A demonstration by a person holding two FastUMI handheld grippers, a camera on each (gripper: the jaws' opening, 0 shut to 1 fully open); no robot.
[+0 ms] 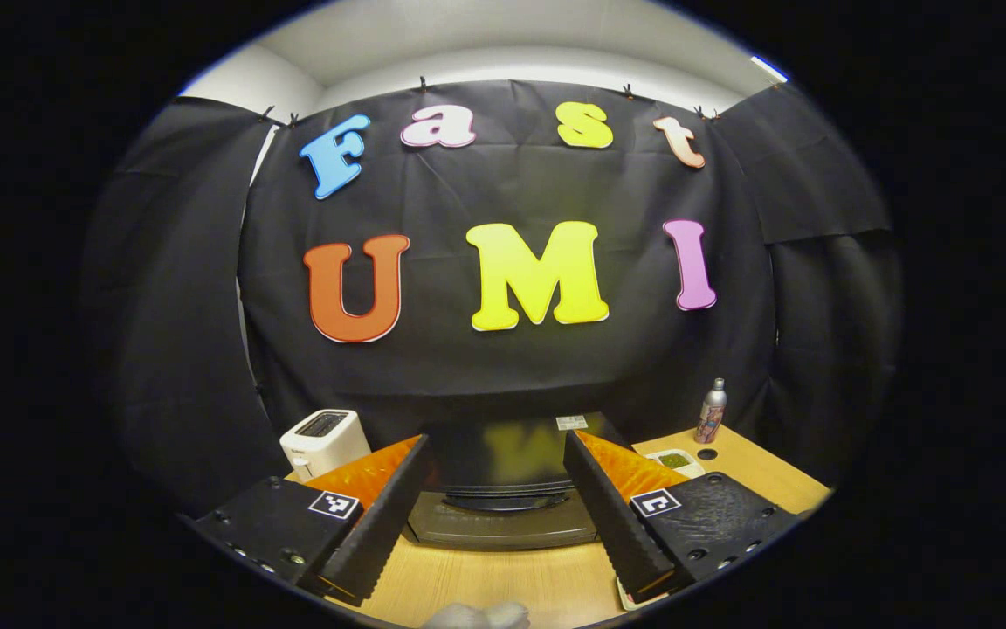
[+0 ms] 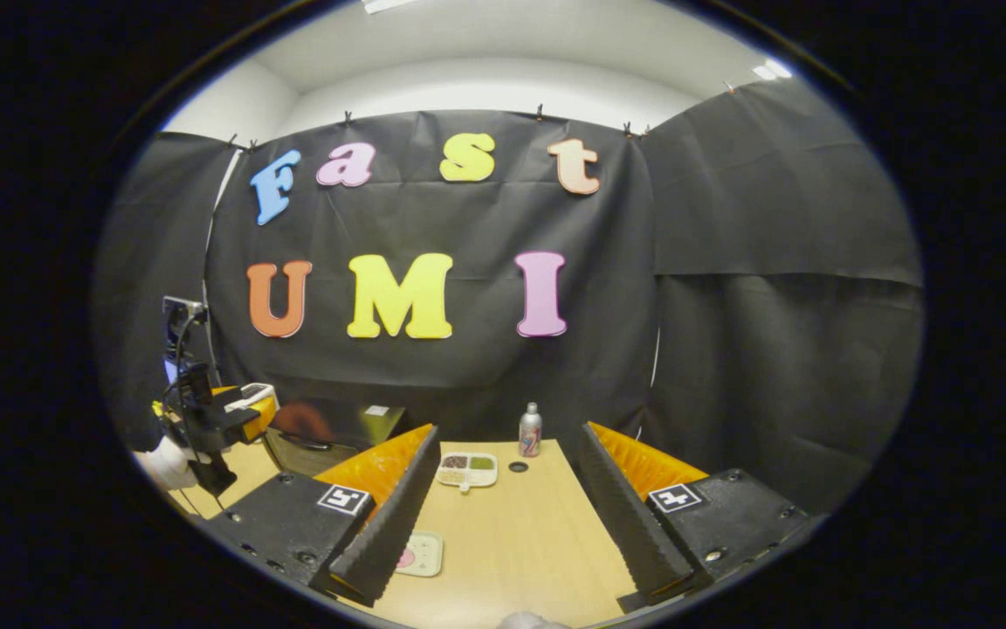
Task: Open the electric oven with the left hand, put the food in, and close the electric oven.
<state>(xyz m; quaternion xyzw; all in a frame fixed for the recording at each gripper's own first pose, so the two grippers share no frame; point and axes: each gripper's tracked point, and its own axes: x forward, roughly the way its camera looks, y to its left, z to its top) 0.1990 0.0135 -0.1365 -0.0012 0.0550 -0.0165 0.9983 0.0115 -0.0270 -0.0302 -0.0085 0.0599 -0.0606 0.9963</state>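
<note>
A white toaster stands at the far left of the wooden tabletop. At the far right, a slim spray can stands beside a small black cap. A small pale card lies near.

The electric oven is glossy black, the toaster beside it white with a dark slot — both on a table of pale wood grain. The bottle is silver with a red-and-blue label; the divided tray is white, holding brown and green portions — and the small plate is pale green with a pink spot.
</note>
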